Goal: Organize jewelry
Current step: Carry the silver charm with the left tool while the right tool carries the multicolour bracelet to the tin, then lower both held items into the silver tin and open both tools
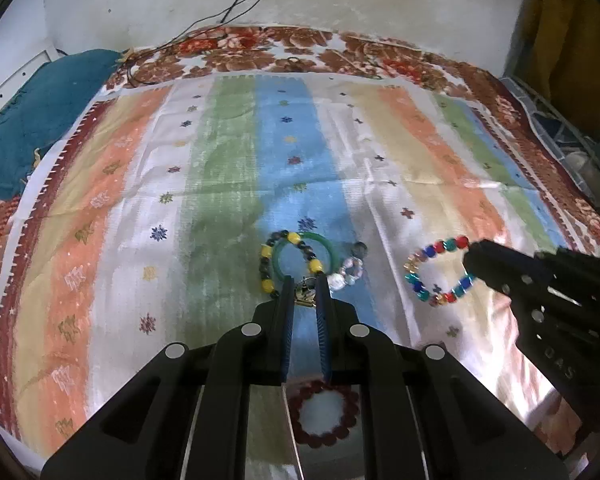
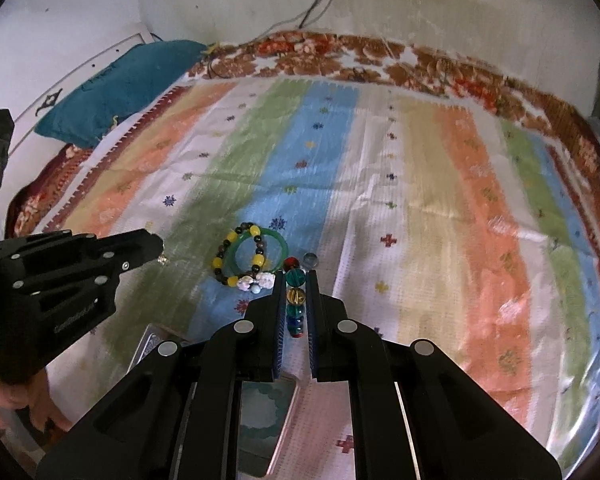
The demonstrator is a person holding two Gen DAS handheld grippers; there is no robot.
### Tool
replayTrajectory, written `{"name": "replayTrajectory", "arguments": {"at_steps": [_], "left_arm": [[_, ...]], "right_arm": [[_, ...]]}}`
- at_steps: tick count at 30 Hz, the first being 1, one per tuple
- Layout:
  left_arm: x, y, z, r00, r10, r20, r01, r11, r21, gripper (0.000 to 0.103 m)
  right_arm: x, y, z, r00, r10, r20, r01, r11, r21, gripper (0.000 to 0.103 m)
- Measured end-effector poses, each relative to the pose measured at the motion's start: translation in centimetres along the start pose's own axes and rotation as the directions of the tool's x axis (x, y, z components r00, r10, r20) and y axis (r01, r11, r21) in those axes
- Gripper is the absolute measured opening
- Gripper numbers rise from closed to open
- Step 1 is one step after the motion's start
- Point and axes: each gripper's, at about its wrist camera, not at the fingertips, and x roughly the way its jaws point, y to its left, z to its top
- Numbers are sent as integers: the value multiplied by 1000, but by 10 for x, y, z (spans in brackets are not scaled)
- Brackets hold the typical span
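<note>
My left gripper (image 1: 305, 285) is shut on a small gold trinket (image 1: 306, 291), held just above the striped cloth near a green bangle (image 1: 305, 254). A yellow-and-dark bead bracelet (image 1: 267, 258) and a white bead bracelet (image 1: 346, 276) lie overlapping the bangle. My right gripper (image 2: 295, 276) is shut on a multicoloured bead bracelet (image 2: 296, 292), which also shows in the left wrist view (image 1: 438, 270) with the right gripper (image 1: 474, 256) at its right side. The left gripper (image 2: 156, 246) shows at the left of the right wrist view.
A dark red bead bracelet (image 1: 324, 414) lies in a tray below my left gripper. A teal pillow (image 1: 40, 120) lies at the far left. A box (image 2: 268, 412) sits under my right gripper. Cables (image 1: 236, 0) hang down the wall.
</note>
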Motion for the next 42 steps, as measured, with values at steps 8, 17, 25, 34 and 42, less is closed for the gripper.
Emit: {"name": "replayTrajectory", "arguments": {"at_steps": [8, 17, 25, 34, 42], "left_arm": [[-19, -7, -18, 1000, -24, 18, 24, 1000, 6, 10], [-37, -30, -31, 999, -17, 49, 13, 997, 71, 10], [-47, -40, -43, 998, -36, 55, 31, 996, 86, 10], [-49, -38, -52, 997, -68, 26, 67, 996, 52, 12], [-47, -26, -50, 999, -30, 18, 30, 1000, 2, 25]], "right_arm": [[-23, 7, -10, 999, -6, 41, 7, 1000, -10, 11], [-46, 14, -19, 996, 35, 81, -34, 999, -11, 11], [-61, 19, -33, 992, 88, 93, -85, 996, -28, 11], [-56, 29, -50, 992, 122, 26, -121, 991, -57, 11], [-45, 18, -52, 995, 105, -4, -105, 994, -18, 36]]}}
